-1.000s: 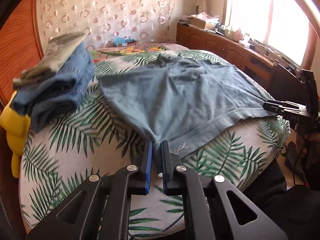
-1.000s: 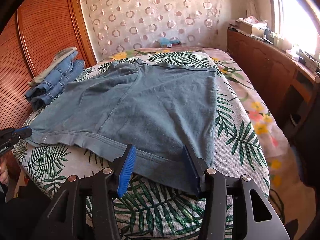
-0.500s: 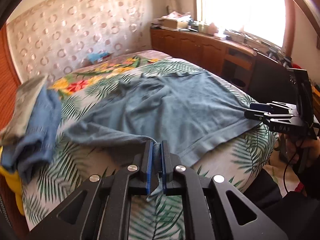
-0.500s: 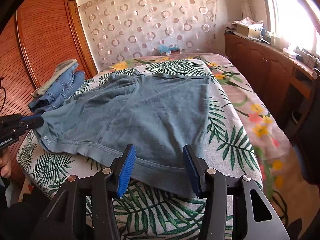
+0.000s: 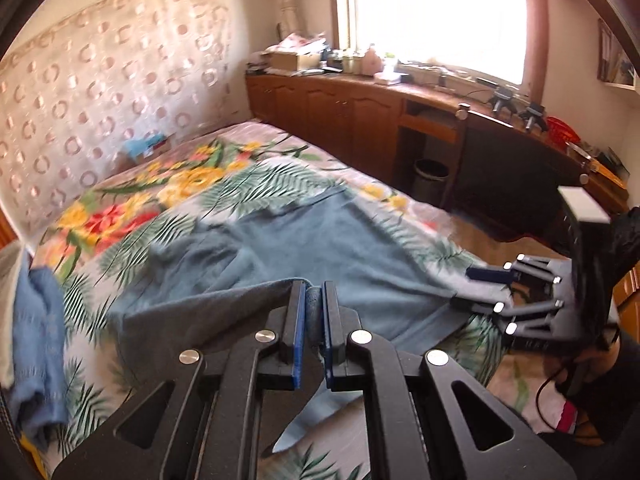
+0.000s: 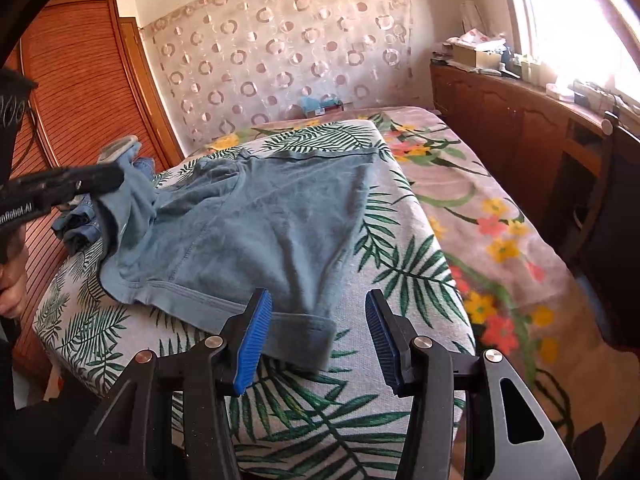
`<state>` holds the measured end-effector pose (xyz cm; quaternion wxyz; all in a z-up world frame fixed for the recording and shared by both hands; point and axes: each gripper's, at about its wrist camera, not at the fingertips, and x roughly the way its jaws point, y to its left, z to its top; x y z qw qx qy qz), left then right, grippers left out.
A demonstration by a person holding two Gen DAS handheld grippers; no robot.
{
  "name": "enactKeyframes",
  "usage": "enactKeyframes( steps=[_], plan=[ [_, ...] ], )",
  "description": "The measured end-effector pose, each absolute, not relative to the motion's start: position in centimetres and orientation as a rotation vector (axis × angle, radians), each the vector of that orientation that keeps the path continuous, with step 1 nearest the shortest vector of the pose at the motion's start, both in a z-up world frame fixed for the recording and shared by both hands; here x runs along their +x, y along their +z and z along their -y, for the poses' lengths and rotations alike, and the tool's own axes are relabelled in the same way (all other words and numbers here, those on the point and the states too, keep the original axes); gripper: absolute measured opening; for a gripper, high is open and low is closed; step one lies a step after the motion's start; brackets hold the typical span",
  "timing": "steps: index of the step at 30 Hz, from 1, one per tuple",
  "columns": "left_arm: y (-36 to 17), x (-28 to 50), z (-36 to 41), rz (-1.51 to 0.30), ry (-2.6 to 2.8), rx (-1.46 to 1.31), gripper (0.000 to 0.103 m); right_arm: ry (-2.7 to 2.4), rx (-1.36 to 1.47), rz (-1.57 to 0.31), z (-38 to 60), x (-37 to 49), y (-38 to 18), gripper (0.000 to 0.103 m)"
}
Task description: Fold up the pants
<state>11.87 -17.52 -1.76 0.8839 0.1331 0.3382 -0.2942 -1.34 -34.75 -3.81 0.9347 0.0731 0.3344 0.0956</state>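
Blue-grey pants point(image 6: 260, 220) lie spread on the leaf-print bed cover point(image 6: 400, 272). My left gripper point(image 5: 314, 292) is shut on one hem corner, which it holds raised off the bed, so the cloth point(image 5: 320, 248) hangs from it and drapes back over the rest. In the right wrist view the left gripper point(image 6: 108, 178) sits at the left with the cloth bunched under it. My right gripper point(image 6: 316, 300) stands open at the near edge, the other hem corner lying between its blue pads point(image 6: 256, 332) without being pressed. The left wrist view shows the right gripper point(image 5: 466, 287) astride that hem.
Folded jeans point(image 6: 80, 220) are stacked at the bed's left side, beside a slatted wooden wardrobe point(image 6: 80, 80). A cluttered wooden cabinet point(image 5: 360, 120) runs under the window on the right, with a bin point(image 5: 430, 176) below it. A small blue box point(image 6: 320, 104) sits at the headboard.
The left gripper has lifted its hem corner and carried it across toward the right gripper, doubling the cloth over itself. The right gripper stayed open and shifted only slightly.
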Motion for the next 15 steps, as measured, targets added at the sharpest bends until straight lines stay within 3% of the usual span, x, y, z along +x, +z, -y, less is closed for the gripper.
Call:
enactKeyframes(
  steps=[15],
  plan=[
    [-2.1, 12.4, 23.0, -0.742, -0.692, 0.264, 0.01, 0.182, 0.167, -0.665, 35.0, -2.4, -3.5, 0.051]
  ],
)
